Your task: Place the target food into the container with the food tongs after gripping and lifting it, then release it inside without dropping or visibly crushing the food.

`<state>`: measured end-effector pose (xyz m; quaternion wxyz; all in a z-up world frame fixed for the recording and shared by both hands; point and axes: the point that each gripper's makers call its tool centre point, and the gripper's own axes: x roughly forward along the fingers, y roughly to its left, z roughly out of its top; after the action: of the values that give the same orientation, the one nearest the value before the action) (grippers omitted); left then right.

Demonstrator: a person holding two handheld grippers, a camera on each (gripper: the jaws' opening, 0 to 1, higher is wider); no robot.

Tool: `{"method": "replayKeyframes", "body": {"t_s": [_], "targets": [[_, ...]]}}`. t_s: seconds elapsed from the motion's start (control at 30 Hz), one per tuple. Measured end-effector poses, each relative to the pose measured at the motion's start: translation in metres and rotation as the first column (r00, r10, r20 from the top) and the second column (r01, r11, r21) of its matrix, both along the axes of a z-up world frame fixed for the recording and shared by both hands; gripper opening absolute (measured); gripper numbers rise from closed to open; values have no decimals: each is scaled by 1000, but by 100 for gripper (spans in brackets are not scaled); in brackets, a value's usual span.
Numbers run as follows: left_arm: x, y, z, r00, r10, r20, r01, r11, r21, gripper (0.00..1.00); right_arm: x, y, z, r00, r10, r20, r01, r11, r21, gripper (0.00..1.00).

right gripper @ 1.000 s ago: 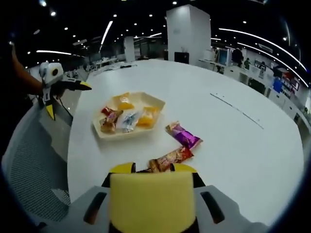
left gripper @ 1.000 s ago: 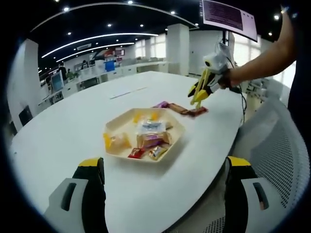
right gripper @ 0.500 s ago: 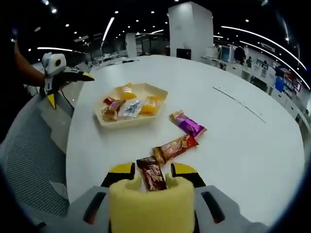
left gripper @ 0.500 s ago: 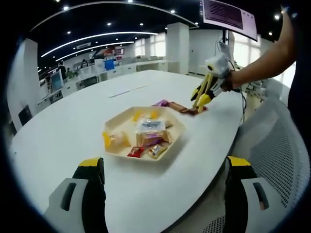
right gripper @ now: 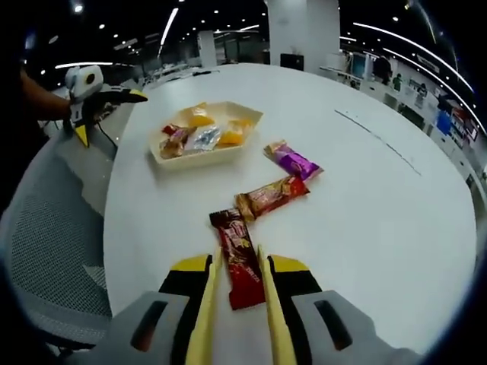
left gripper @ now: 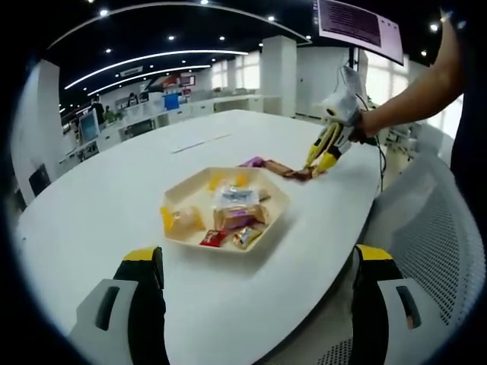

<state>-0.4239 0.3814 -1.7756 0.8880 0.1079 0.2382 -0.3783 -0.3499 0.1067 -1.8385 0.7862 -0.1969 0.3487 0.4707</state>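
- White and oval, the table (right gripper: 365, 228) fills a large open office with ceiling lights and pillars behind.
- Right gripper (right gripper: 236, 300): in the right gripper view its yellow tongs (right gripper: 207, 304) straddle the near end of a dark red snack bar (right gripper: 238, 258) lying flat on the table; the two blades run just beside the wrapper's edges, and I cannot tell whether they press on it.
- Just past the bar's far end lies an orange-brown bar (right gripper: 272, 196), and beyond that a purple wrapped snack (right gripper: 292, 160), both on the bare table.
- Farther off sits the cream hexagonal tray (right gripper: 249, 120) holding several wrapped snacks (right gripper: 199, 135).
- Left gripper (left gripper: 255, 300): in the left gripper view its black, yellow-tipped jaws stand wide apart with nothing between them, above the near table edge.
- That same tray (left gripper: 280, 204) lies ahead of the left gripper, with the three loose snacks behind it.
- In the left gripper view a person's forearm (left gripper: 415, 95) holds the right gripper (left gripper: 326, 156) tip-down on the loose snacks (left gripper: 285, 170).
- A grey mesh chair (right gripper: 53, 228) stands beside the table.
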Motion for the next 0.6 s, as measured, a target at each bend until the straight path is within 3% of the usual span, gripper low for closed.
{"method": "replayKeyframes", "body": {"t_s": [0.6], "targets": [[0, 1, 0, 1000, 4, 2, -4, 1000, -1, 99, 3, 2, 0, 998, -40, -54, 37, 998, -59, 22]]}}
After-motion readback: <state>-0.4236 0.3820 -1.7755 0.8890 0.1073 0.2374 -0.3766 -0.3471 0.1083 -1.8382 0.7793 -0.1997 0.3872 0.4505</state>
